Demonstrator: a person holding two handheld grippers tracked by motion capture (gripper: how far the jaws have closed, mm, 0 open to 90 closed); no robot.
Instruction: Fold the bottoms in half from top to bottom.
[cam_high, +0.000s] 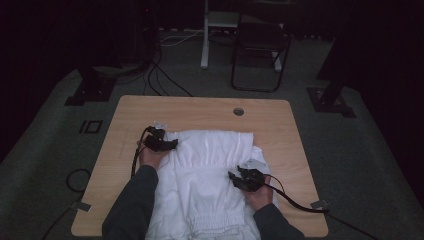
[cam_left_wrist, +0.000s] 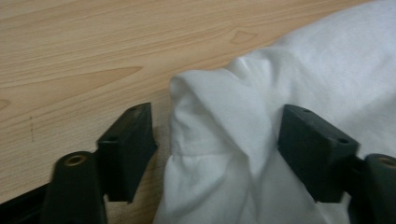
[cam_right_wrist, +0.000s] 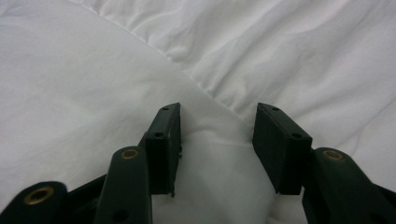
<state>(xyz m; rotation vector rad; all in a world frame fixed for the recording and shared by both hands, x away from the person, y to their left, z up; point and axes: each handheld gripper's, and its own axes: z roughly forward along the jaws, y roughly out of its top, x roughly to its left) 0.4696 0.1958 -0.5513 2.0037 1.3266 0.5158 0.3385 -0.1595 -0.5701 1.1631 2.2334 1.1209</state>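
Evidently the white garment (cam_high: 210, 170) lay partly folded across the wooden table (cam_high: 200, 106) — top edge doubled over, waistband end not yet folded. At left, the left gripper (cam_left_wrist: 217, 140) stood wide open, straddling a bunched corner; at right, the right gripper (cam_right_wrist: 217, 140) stood moderately open over a raised fold — neither clamped.
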